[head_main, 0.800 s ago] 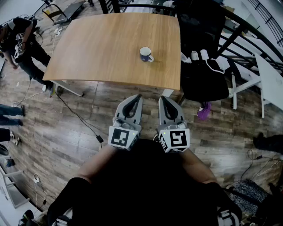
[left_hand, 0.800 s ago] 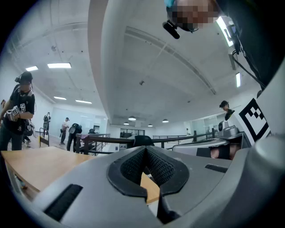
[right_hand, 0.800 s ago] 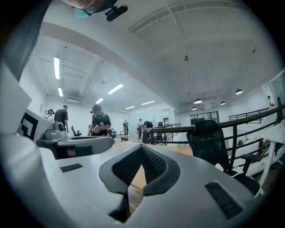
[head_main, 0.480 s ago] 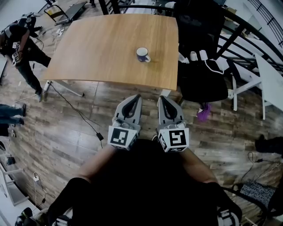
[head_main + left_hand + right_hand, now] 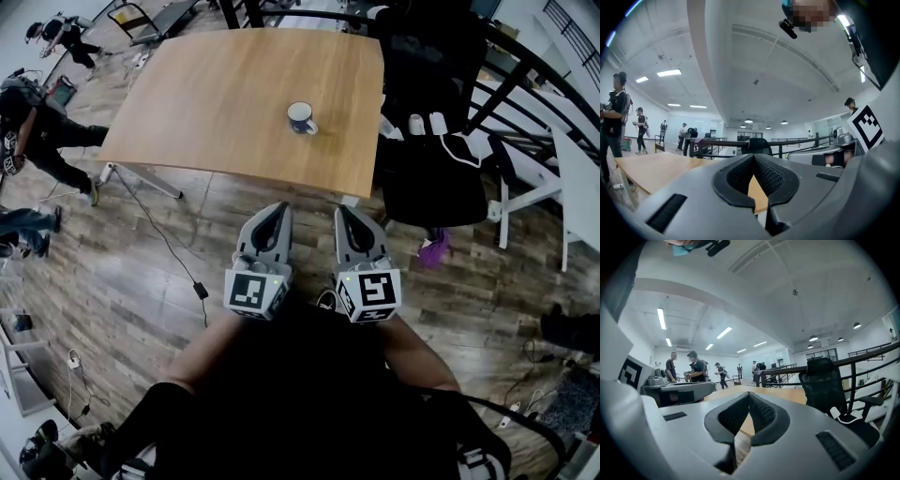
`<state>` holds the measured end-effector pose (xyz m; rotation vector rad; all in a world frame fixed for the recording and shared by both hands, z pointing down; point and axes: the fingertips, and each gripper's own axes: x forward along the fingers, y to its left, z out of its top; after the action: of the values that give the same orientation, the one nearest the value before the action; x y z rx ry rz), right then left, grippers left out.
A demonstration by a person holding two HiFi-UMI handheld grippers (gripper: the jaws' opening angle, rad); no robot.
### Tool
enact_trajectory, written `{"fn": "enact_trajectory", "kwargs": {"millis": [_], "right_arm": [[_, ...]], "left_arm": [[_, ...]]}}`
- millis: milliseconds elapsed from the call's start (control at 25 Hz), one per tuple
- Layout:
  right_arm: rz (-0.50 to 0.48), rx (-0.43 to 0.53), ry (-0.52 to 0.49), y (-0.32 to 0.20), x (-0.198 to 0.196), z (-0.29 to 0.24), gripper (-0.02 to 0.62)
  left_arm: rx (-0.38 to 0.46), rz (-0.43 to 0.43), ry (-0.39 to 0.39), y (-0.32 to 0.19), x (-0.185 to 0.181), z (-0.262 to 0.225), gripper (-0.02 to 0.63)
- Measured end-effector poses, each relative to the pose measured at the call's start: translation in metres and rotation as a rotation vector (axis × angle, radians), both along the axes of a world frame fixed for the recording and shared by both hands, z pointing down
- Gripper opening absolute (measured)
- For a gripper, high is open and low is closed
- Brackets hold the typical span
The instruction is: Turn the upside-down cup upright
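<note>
Both grippers are closed and empty: the left gripper [image 5: 279, 206] and the right gripper [image 5: 345, 208] sit side by side close to the body, pointing forward toward the table [image 5: 206, 103], and each gripper view shows its ribbed pads [image 5: 771, 177] meeting at the tips, with only wood visible through the gap beneath. We note that they hang over the floor [image 5: 112, 272], short of the table's near edge and well apart from the cup [image 5: 301, 117]. That cup, blue-walled with a white top face and its handle toward the near right, stands alone on the tabletop, toward the right side and about midway between the back and front edges; from this height we cannot settle whether its mouth faces up or down. Risks, in our judgement: arriving with the jaws shut would push the cup instead of taking it, and a shove toward the near or right edge could send it off the table. Its wall looks smooth and hard, so a shallow pinch may slip as the cup is rotated, and it could drop and roll. A black chair [image 5: 422, 66] stands just beside the table's right edge and may crowd the right gripper's approach. A cable [image 5: 167, 242] trails across the floor to the left of the grippers, a tripping hazard on stepping forward
</note>
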<state>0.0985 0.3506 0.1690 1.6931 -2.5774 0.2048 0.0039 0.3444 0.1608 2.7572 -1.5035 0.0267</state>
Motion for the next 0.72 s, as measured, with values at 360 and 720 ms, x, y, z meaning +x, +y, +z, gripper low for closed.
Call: {"fn": "enact_trajectory", "kwargs": {"millis": [360,720], "right_arm": [[-0.061,-0.131,0.052,-0.116,-0.011,0.059,0.015],[-0.092,-0.316,0.183,-0.261,-0.04,0.139,0.03]], "left_arm": [[-0.067,-0.015,-0.009,-0.108,-0.019,0.045,0.008],[-0.132,0.042,-0.022,-0.257,-0.04,0.092,0.008]]}}
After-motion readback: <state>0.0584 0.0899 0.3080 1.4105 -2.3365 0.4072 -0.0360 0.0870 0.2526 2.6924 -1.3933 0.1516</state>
